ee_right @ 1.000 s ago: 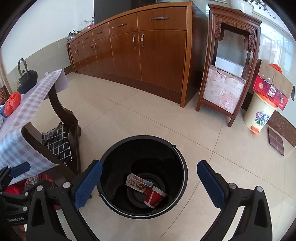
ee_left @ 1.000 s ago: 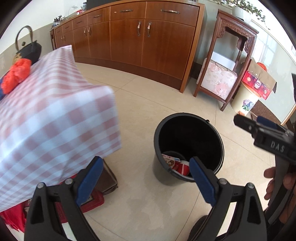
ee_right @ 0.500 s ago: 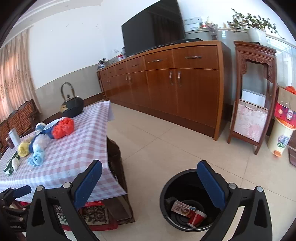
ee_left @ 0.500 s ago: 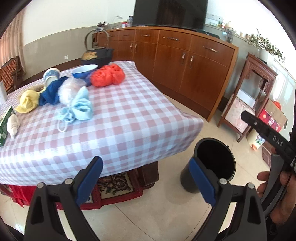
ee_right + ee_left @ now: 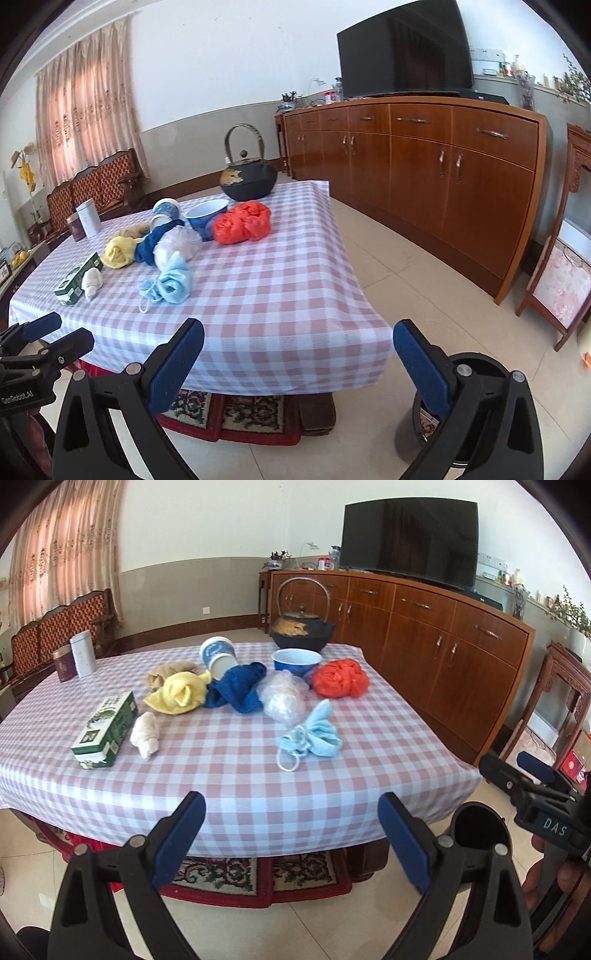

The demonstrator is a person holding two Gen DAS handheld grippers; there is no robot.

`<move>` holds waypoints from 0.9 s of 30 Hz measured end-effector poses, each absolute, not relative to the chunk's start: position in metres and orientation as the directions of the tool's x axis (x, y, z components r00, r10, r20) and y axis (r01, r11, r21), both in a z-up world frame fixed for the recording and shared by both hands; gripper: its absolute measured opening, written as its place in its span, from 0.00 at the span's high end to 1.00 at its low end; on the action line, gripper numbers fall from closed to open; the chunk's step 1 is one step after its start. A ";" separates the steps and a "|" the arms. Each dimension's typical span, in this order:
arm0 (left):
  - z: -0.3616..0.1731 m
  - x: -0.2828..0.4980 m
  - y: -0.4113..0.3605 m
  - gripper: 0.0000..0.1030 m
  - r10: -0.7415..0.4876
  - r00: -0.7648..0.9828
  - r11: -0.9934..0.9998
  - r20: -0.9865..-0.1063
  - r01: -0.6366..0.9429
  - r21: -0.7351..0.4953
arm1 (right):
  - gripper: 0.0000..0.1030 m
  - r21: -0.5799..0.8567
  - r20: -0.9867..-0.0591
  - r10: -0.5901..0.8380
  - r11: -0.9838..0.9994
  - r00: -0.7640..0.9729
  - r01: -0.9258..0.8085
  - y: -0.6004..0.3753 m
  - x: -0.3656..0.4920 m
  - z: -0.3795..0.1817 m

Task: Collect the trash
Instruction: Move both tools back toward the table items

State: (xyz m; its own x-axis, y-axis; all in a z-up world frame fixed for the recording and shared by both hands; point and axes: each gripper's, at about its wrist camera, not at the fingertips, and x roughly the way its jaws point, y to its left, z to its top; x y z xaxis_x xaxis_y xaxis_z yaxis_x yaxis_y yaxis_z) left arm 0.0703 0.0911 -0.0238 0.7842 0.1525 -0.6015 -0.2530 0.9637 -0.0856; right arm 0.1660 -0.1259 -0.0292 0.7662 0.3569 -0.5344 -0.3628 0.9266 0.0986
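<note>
Both my cameras have swung up from the black bucket (image 5: 476, 369) to the checked table (image 5: 258, 775) since a second ago, and I now face the clutter square on. I place everything against the blue bowl (image 5: 296, 661). Furthest left of it lies a green carton (image 5: 105, 734), with a small white wad (image 5: 146, 734) touching its near side; both should be light, the carton stiff enough to pinch across its narrow faces. Closer in sit a yellow cloth (image 5: 179, 694) and a dark blue cloth (image 5: 238, 686), limp things I would take by a raised fold. A tipped paper cup (image 5: 218, 657) lies just left of the bowl, easily crushed, so I would grip its rim gently. In front of the bowl is a clear plastic bag (image 5: 282, 698), slippery and nearly weightless, and nearer me a pale blue mask (image 5: 314, 736) with a loose ear loop. Right of the bowl sits a crumpled orange bag (image 5: 340, 679), soft and springy, best pinched at a bunched ridge. My left gripper (image 5: 291, 834) hangs before the table's near edge, spread wide and empty; my right gripper (image 5: 297, 362) is likewise spread and holds nothing, the bucket on the floor beside it.
</note>
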 end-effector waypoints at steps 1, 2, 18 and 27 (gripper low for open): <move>-0.023 0.066 0.097 0.08 0.166 0.785 0.960 -0.597 -0.267 -0.084 | 0.00 0.095 -0.532 0.370 0.920 0.761 -0.381 -0.117 0.165 -0.028; -0.023 0.064 0.106 0.08 0.181 0.784 0.955 -0.594 -0.285 -0.086 | 0.00 0.091 -0.529 0.382 0.914 0.758 -0.396 -0.107 0.163 -0.026; -0.041 0.051 0.189 0.09 0.294 0.749 0.900 -0.594 -0.426 -0.090 | 0.00 0.019 -0.542 0.466 0.839 0.699 -0.545 0.009 0.154 -0.028; -0.058 0.093 0.218 0.16 0.289 0.718 0.901 -0.633 -0.428 -0.075 | 0.12 0.015 -0.612 0.434 0.842 0.661 -0.539 0.052 0.186 -0.059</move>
State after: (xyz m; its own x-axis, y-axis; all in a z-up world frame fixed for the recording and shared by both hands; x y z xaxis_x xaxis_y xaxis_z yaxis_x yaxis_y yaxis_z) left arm 0.0927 0.2184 -0.0577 0.7184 0.2886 -0.6329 -0.4275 0.9009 -0.0746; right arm 0.1862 0.0518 -0.0587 0.6610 0.4336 -0.6124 -0.5385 0.8425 0.0152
